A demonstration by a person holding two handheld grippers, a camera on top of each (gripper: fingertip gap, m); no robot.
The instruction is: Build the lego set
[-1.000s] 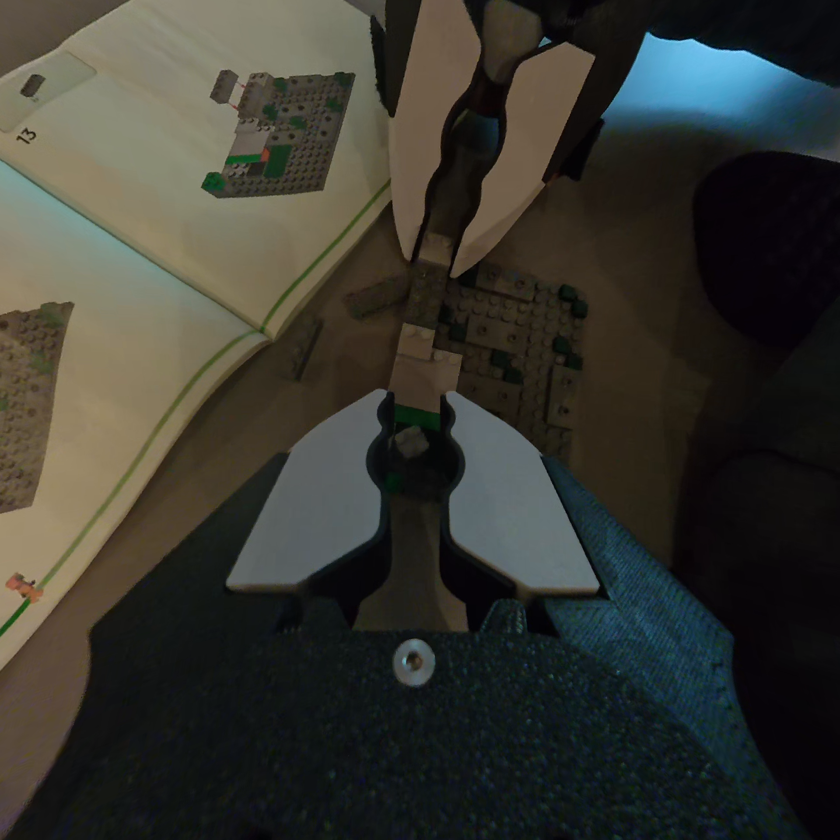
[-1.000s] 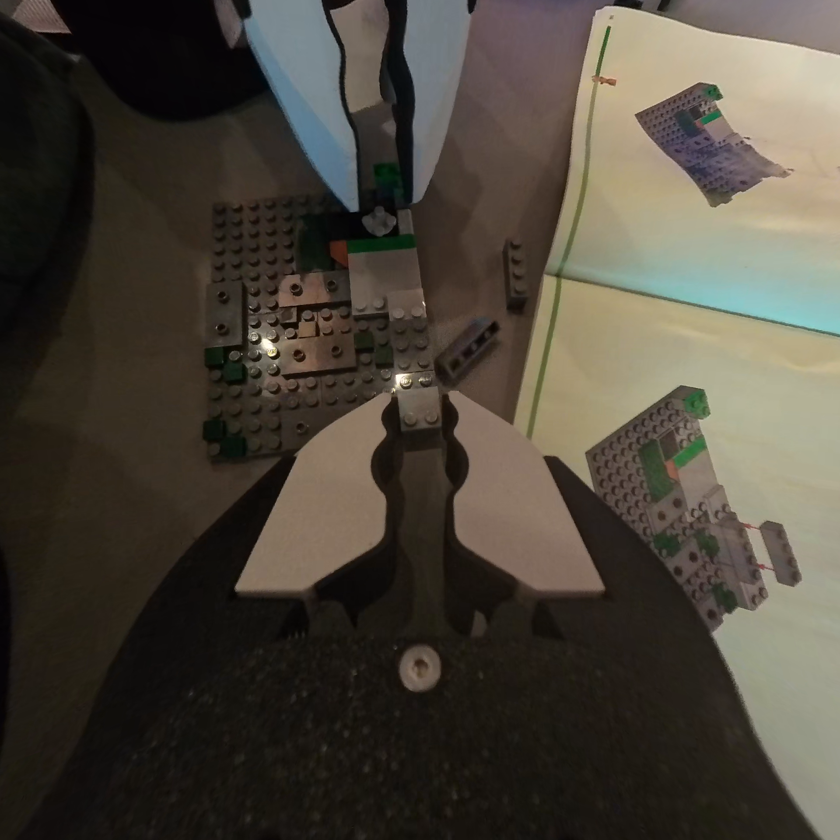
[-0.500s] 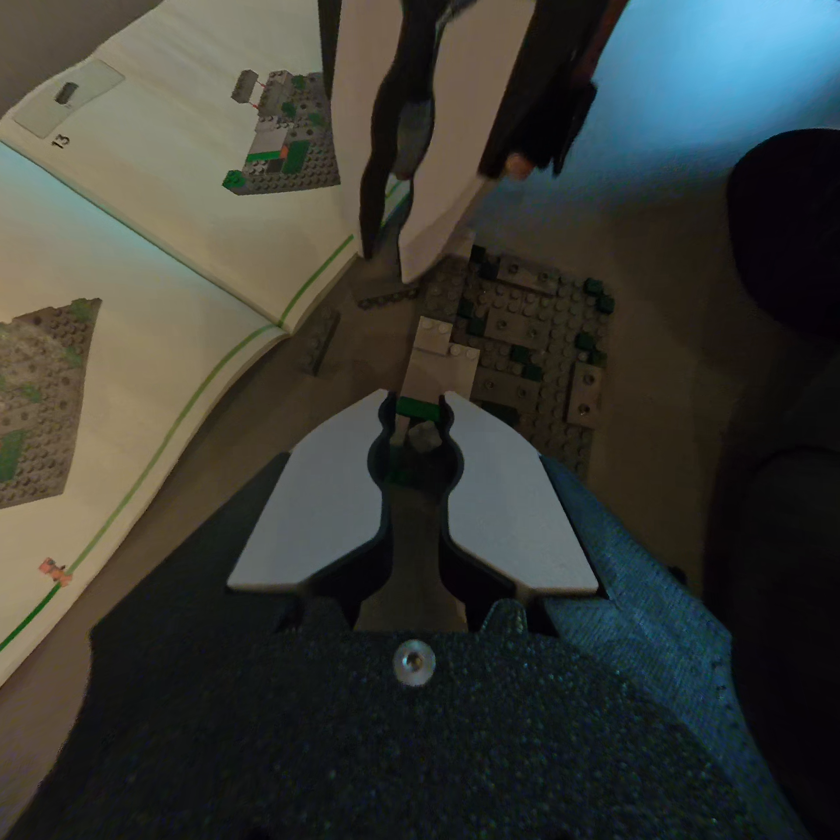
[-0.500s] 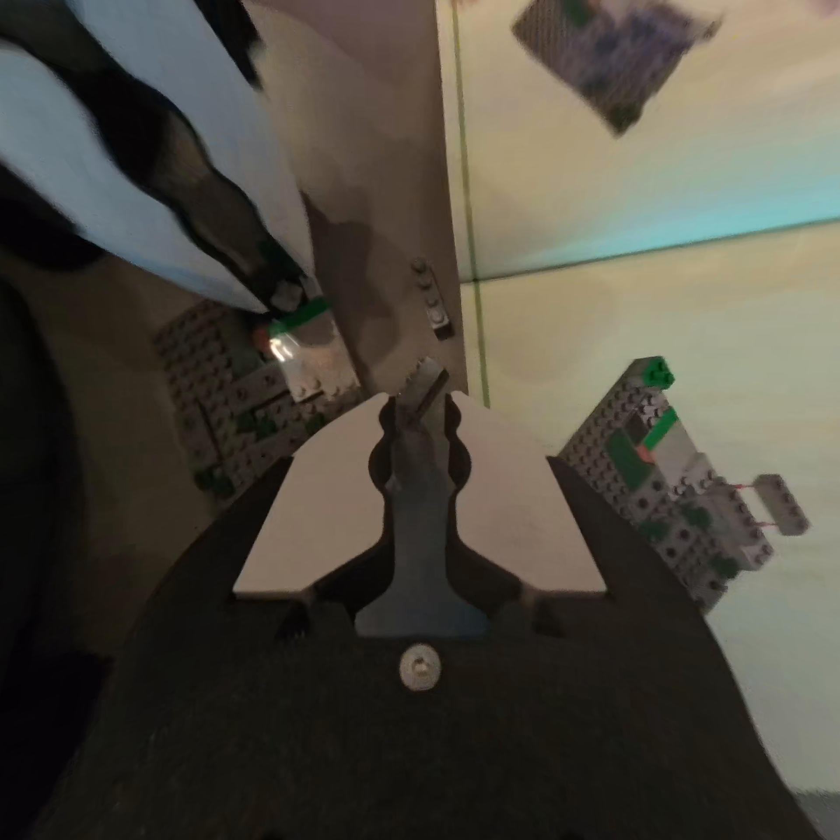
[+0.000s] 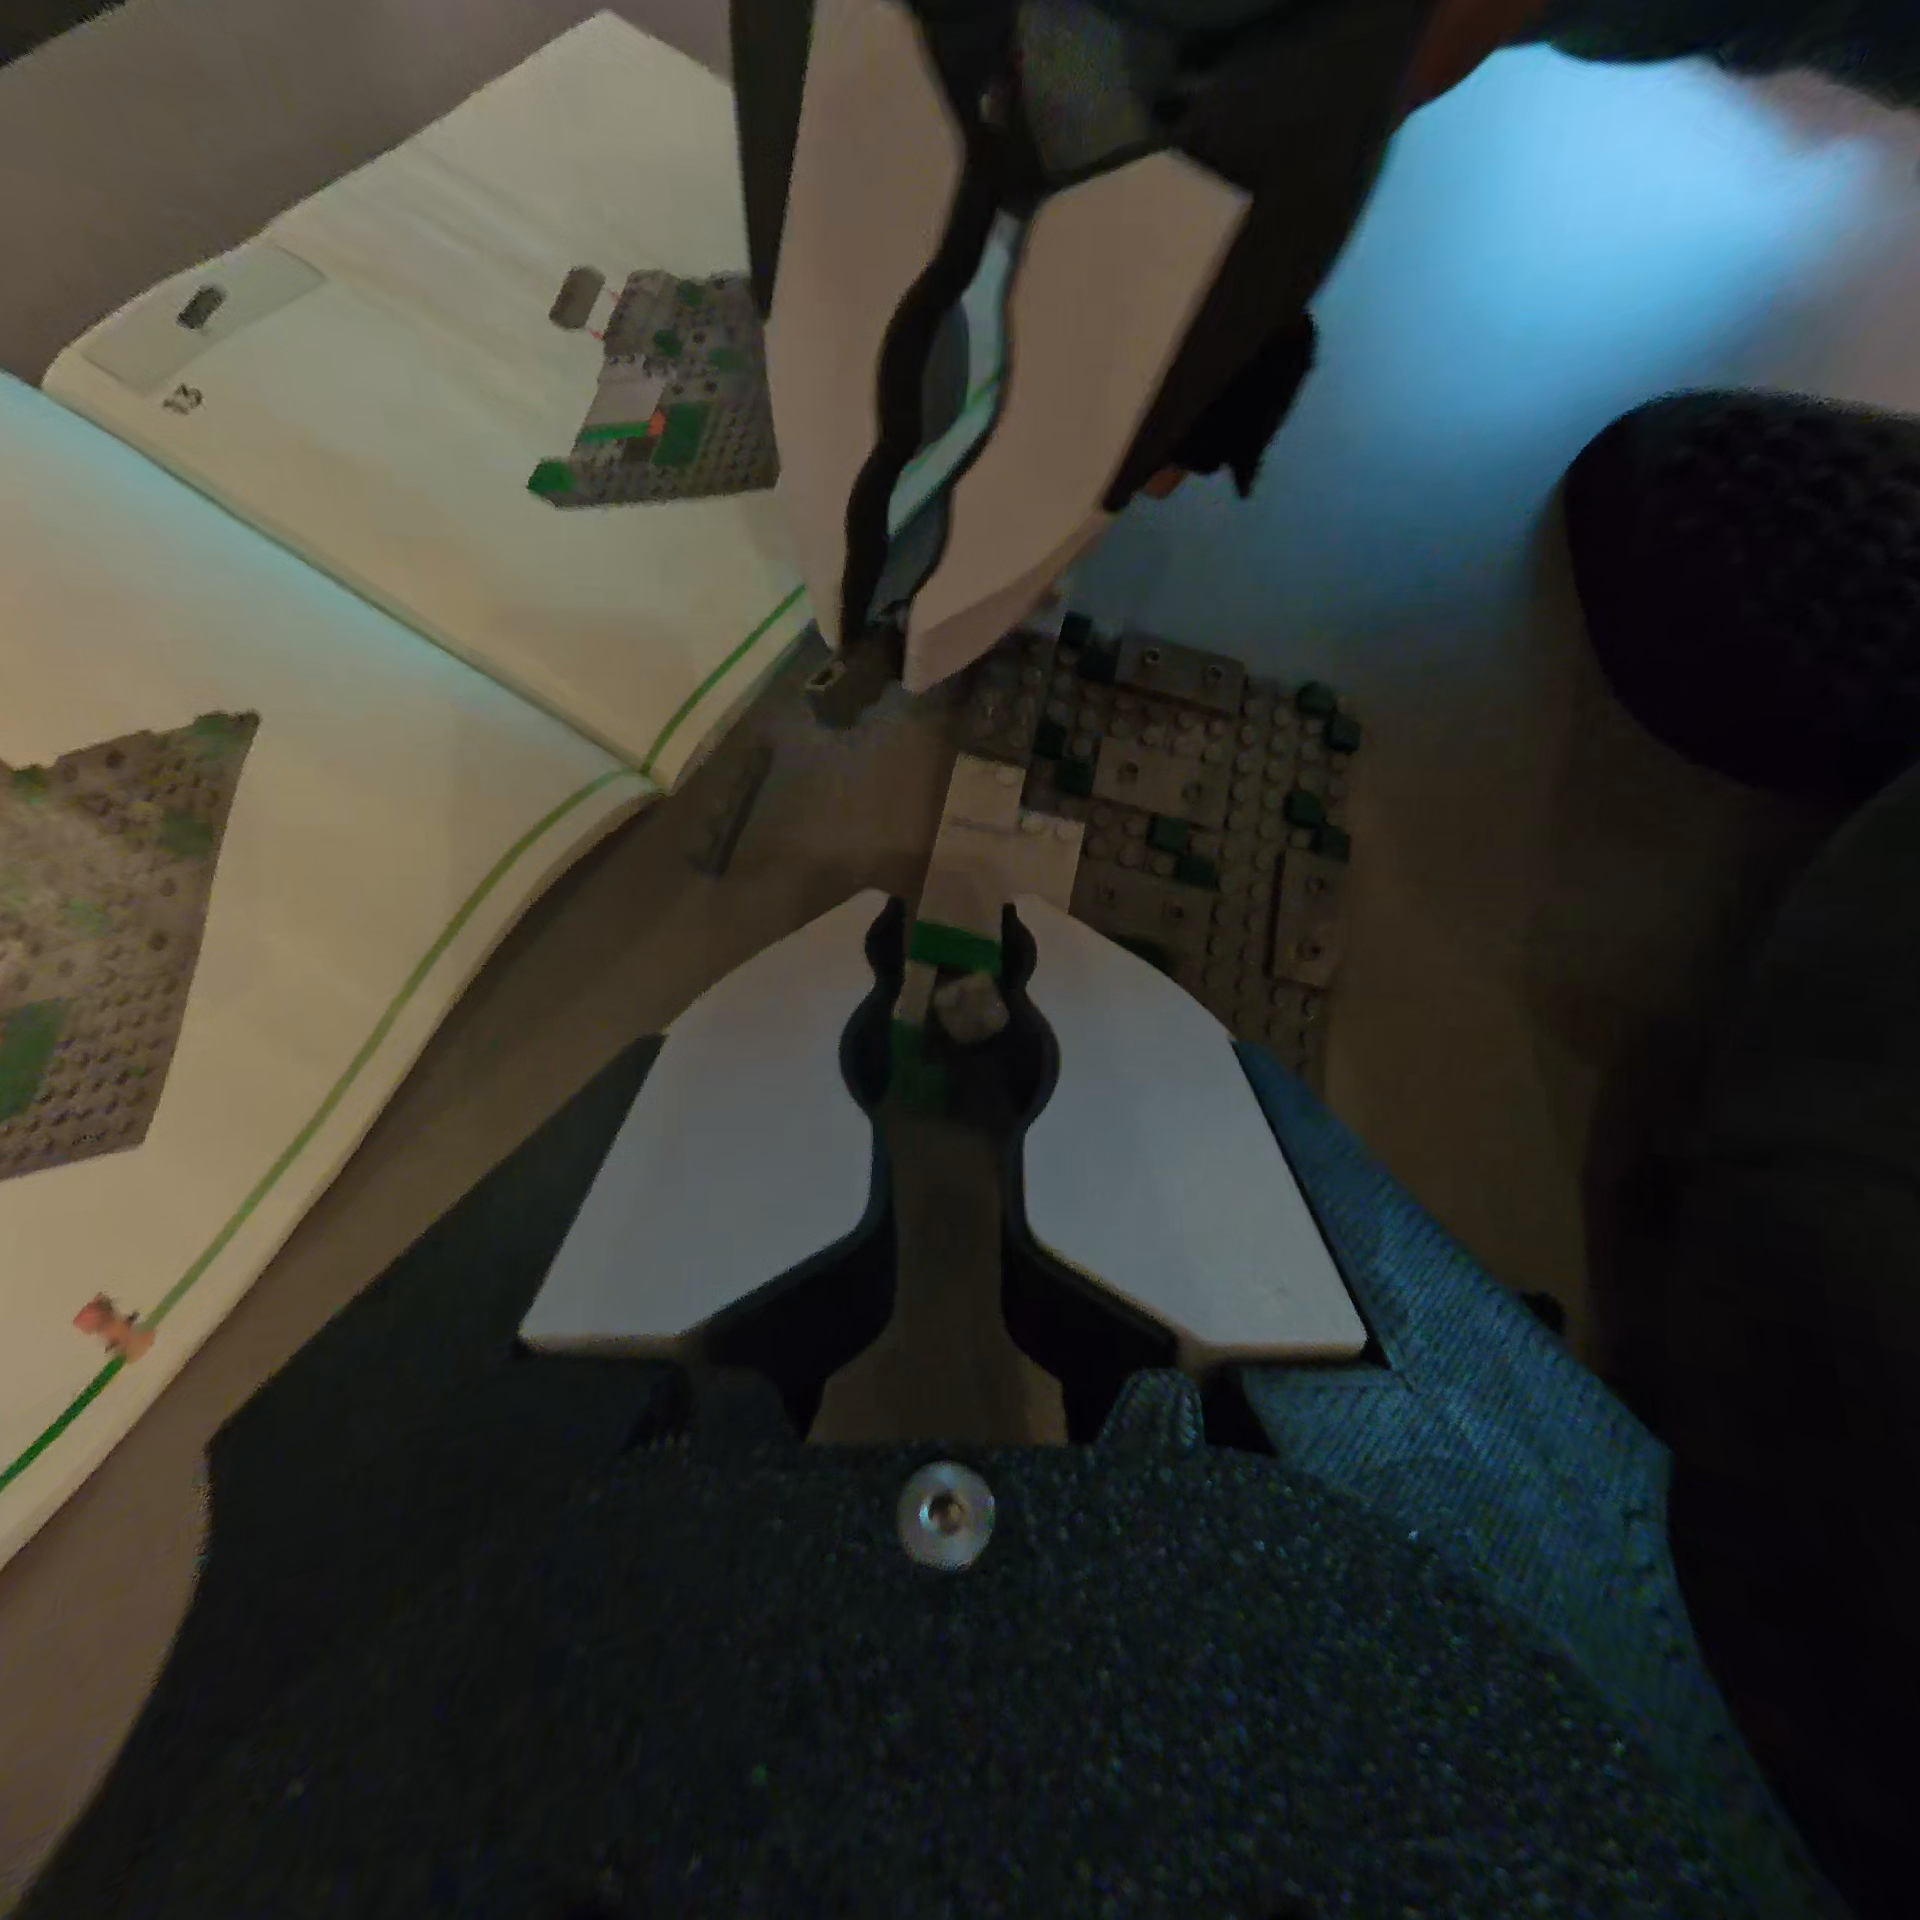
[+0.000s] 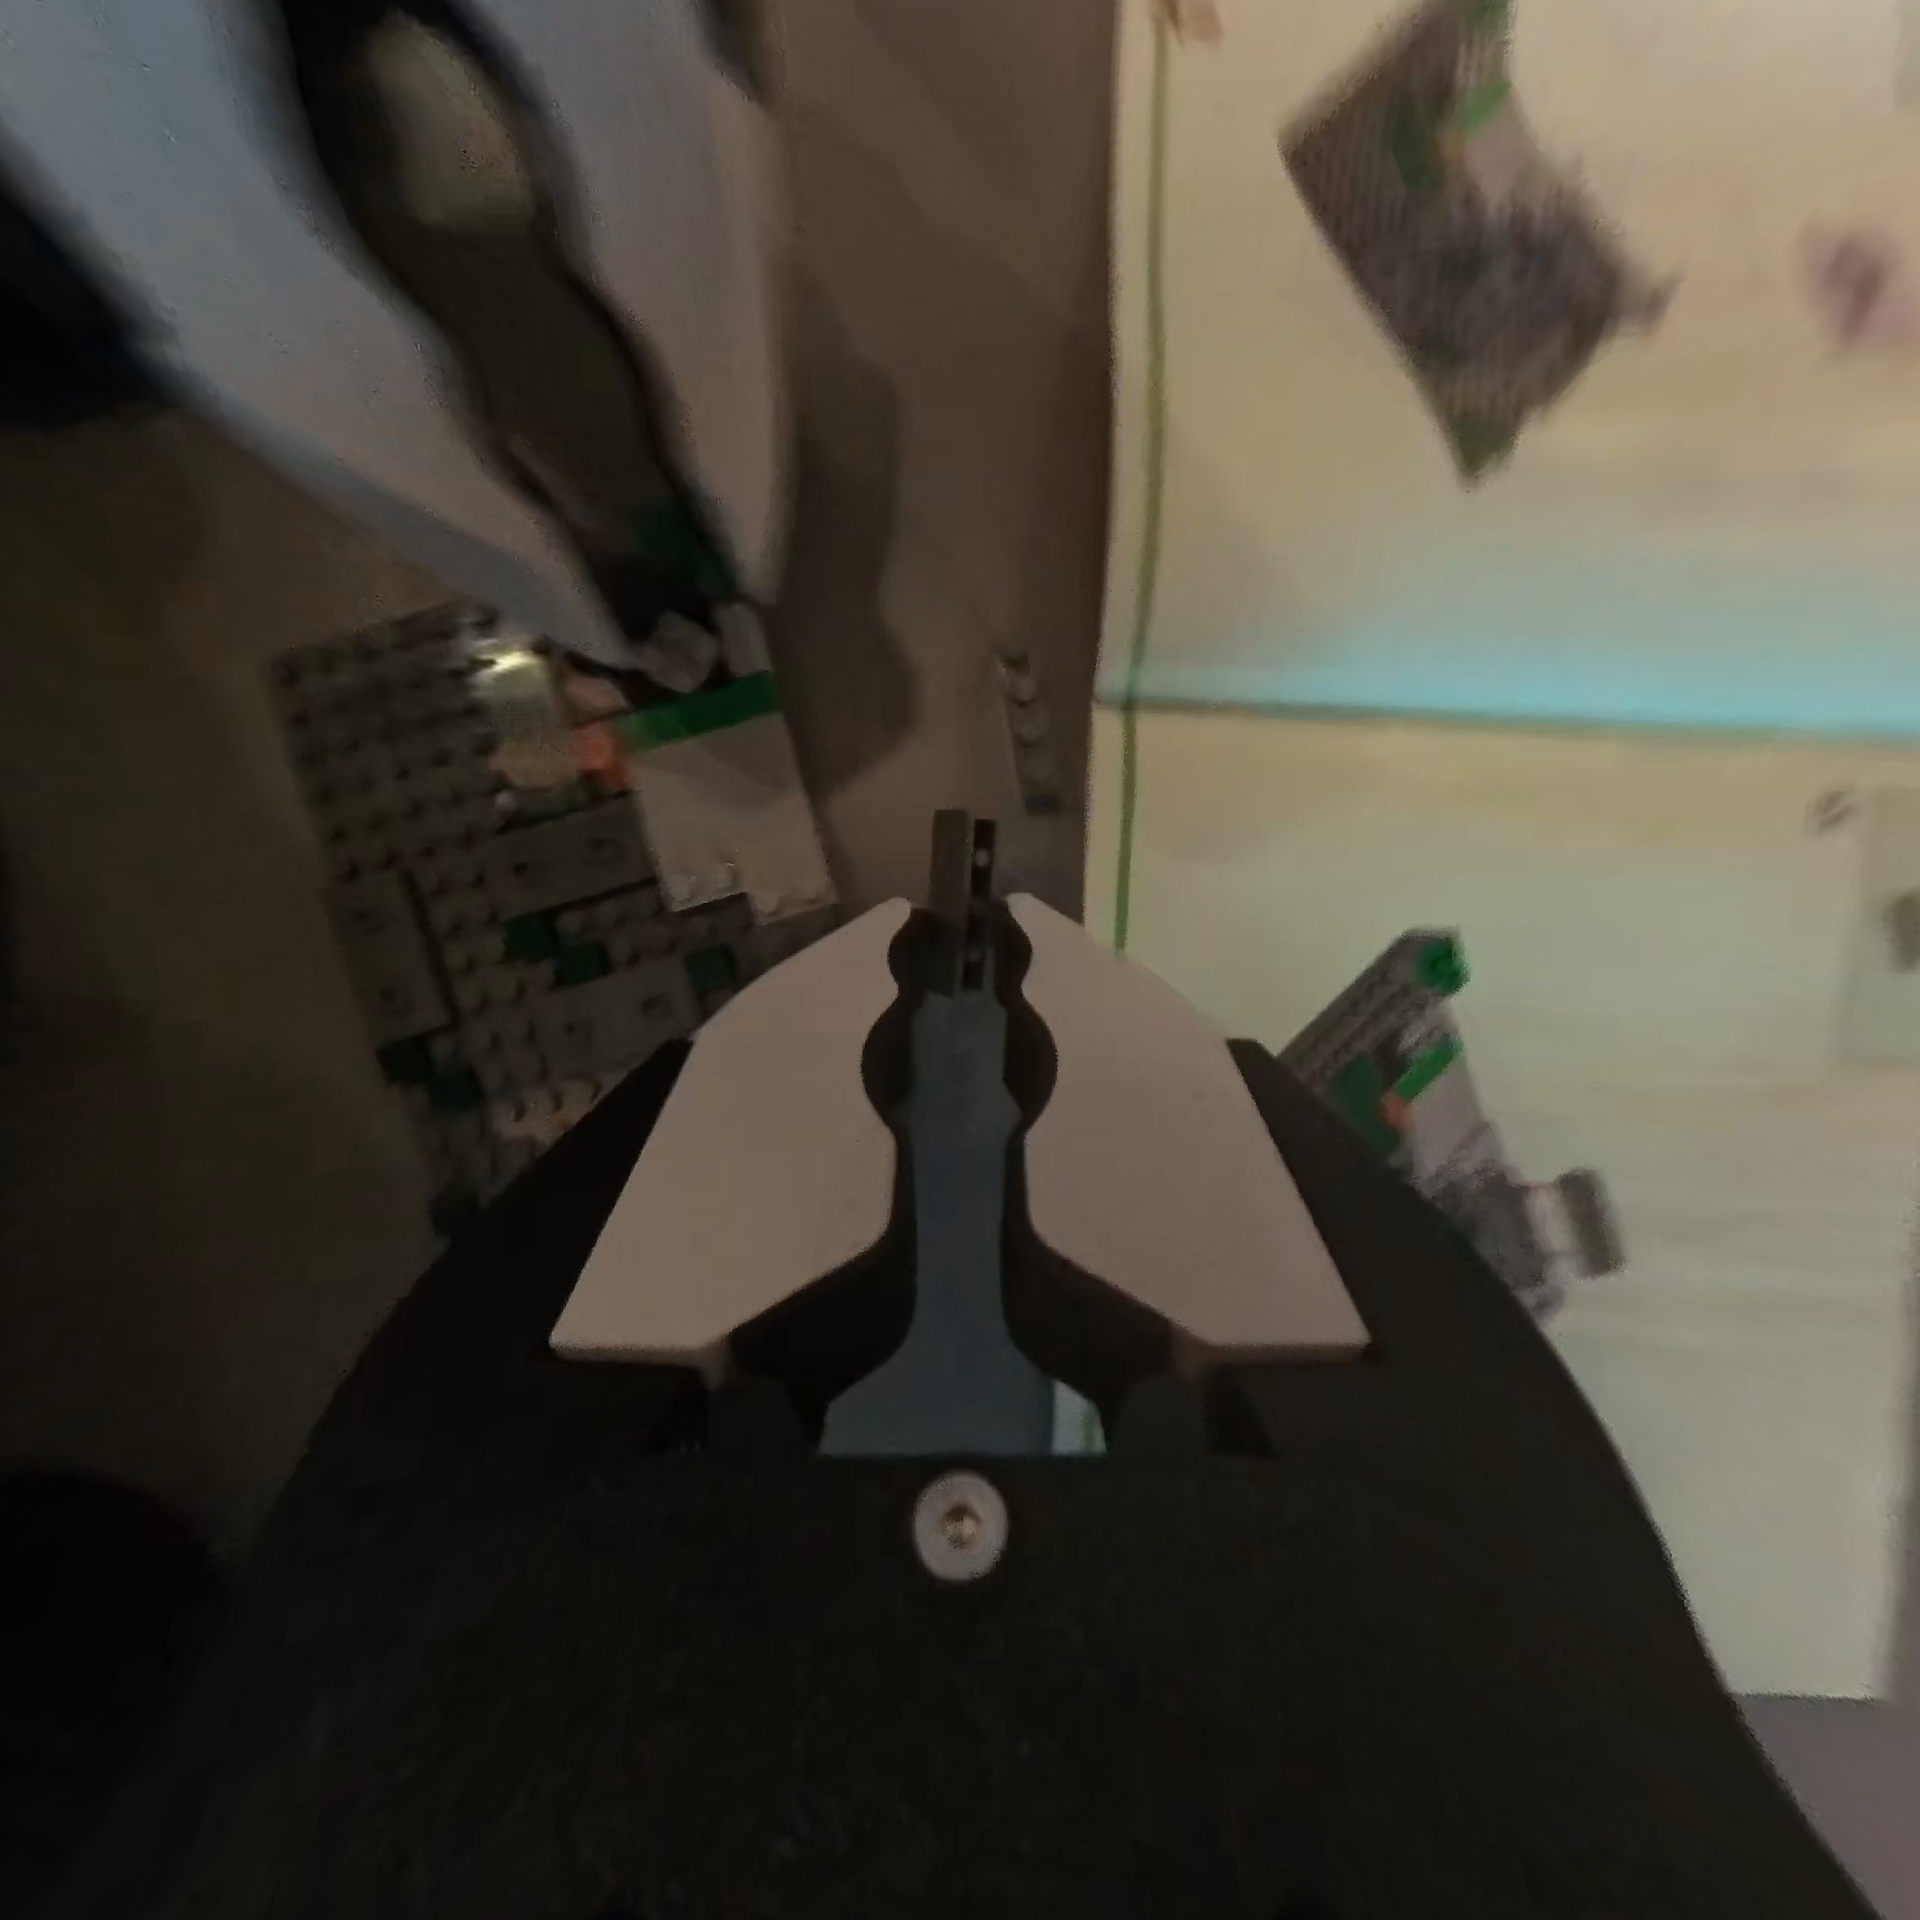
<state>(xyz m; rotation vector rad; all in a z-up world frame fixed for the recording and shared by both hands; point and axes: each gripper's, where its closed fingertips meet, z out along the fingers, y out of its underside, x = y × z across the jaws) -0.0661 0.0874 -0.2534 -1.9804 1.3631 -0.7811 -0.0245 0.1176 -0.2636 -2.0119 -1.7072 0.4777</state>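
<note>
The right gripper (image 6: pixel 958 914) was pinched tight on a small dark brick (image 6: pixel 961 888) at its tips. The grey lego plate (image 6: pixel 468 862) lay just to its left, and the open booklet (image 6: pixel 1507 644) to its right. The left gripper (image 5: pixel 954 920) was nearly closed, its tips on either side of the plate's near edge (image 5: pixel 951 940). I cannot tell if it squeezed it.

A dim tan tabletop (image 5: pixel 1455 582) fills the background, washed with bluish light toward the far right of the left wrist view. At that view's right edge sits a dark rounded object with a coarse, woven-looking texture (image 5: pixel 1745 582); what it is cannot be told. The right wrist view is blurred, showing the same tan surface (image 6: pixel 966 312).
</note>
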